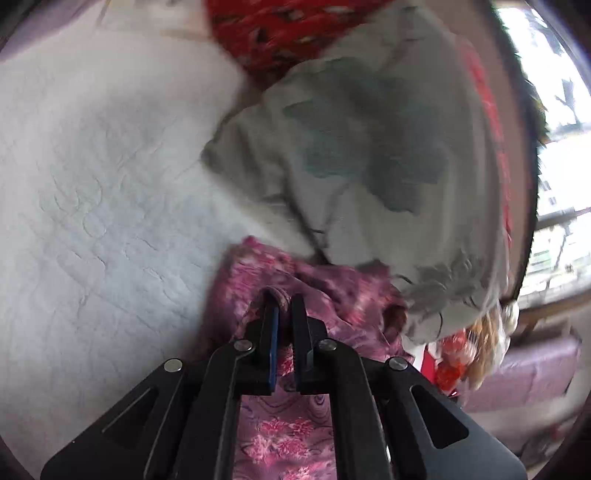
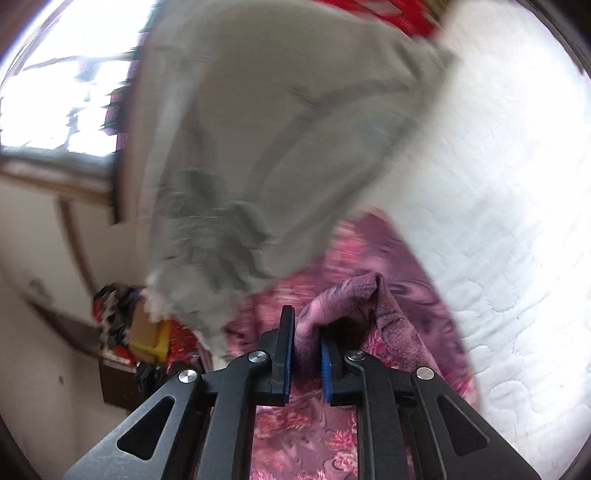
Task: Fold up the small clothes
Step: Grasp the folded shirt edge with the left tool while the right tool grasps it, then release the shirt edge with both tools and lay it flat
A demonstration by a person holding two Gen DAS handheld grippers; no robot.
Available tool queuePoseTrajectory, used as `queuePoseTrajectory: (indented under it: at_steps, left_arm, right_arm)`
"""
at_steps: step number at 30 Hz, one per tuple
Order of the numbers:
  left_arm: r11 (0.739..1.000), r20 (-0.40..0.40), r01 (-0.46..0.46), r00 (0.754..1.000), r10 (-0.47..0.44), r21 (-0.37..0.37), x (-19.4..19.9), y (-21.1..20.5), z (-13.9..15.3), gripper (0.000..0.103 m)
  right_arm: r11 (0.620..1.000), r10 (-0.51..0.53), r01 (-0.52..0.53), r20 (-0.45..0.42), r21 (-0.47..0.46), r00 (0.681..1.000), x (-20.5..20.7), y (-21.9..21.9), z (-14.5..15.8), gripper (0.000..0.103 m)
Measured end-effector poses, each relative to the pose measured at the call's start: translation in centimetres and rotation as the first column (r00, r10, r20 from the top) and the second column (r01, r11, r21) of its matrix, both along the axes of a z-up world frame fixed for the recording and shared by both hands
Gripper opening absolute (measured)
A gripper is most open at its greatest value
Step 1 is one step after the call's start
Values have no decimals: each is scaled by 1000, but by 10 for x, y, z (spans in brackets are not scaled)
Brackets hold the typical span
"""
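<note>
Pink floral garment (image 1: 295, 439) pinched in both yr claws: left claw (image 1: 283, 306) nearly shut on hem, right claw (image 2: 308, 332) clamped on fold. Grey garment (image 1: 369, 147) w/ it, over white quilted bed (image 1: 92, 184).

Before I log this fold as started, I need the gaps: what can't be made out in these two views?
- Grey garment: motion blur smears its dark print in the left wrist view; its type is unreadable.
- Pink floral cloth: the right gripper and left gripper cover its pinched edges.
- Red patterned fabric: cut off by the top edge.
</note>
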State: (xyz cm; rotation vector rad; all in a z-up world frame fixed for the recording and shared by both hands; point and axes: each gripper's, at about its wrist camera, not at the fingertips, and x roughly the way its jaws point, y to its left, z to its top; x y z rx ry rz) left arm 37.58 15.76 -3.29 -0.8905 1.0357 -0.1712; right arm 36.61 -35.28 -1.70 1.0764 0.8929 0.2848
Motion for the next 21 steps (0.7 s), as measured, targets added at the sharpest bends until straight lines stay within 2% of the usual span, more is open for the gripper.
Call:
queuePoseTrajectory:
  at_steps: [2, 4, 6, 8, 9, 10, 12, 15, 18, 21]
  left_arm:
    - [998, -14, -3, 1000, 3, -69, 2, 8, -4, 4]
    - [994, 17, -7, 1000, 9, -112, -4, 15, 2, 4]
    - [993, 59, -15, 998, 22, -116, -13, 23, 12, 10]
    - [991, 90, -40, 995, 52, -125, -22, 36, 20, 22]
    - [992, 86, -45, 995, 56, -117, -22, 38, 21, 37]
    - [995, 76, -39, 996, 46, -93, -23, 38, 22, 45]
    - [999, 66, 15, 998, -13, -30, -23, 32, 23, 47]
    - [994, 31, 93, 995, -95, 50, -20, 16, 15, 54]
    - [984, -28, 143, 990, -141, 107, -11, 1, 2, 54]
    - [979, -70, 151, 987, -143, 135, -4, -6, -7, 54]
  right_arm:
    - [998, -20, 23, -48, 51, 999, 6, -4, -10, 14]
    - [995, -55, 55, -9, 83, 998, 2, -12, -5, 19]
    - [992, -77, 73, 33, 99, 996, -3, -20, 2, 33]
    - [991, -115, 110, 55, 74, 992, -13, -29, 9, 39]
    - [990, -129, 125, 62, 71, 990, -17, -34, 11, 41]
    - [988, -147, 143, 66, 63, 987, -22, -40, 13, 42]
    - [988, -154, 154, 50, -9, 987, -28, -45, 17, 44]
    - [982, -93, 95, 22, -160, 995, -26, -37, 22, 47]
    - [944, -20, 17, -6, -329, 1000, -13, -17, 26, 50]
    - [898, 26, -31, -18, -438, 1000, 5, 5, 26, 51]
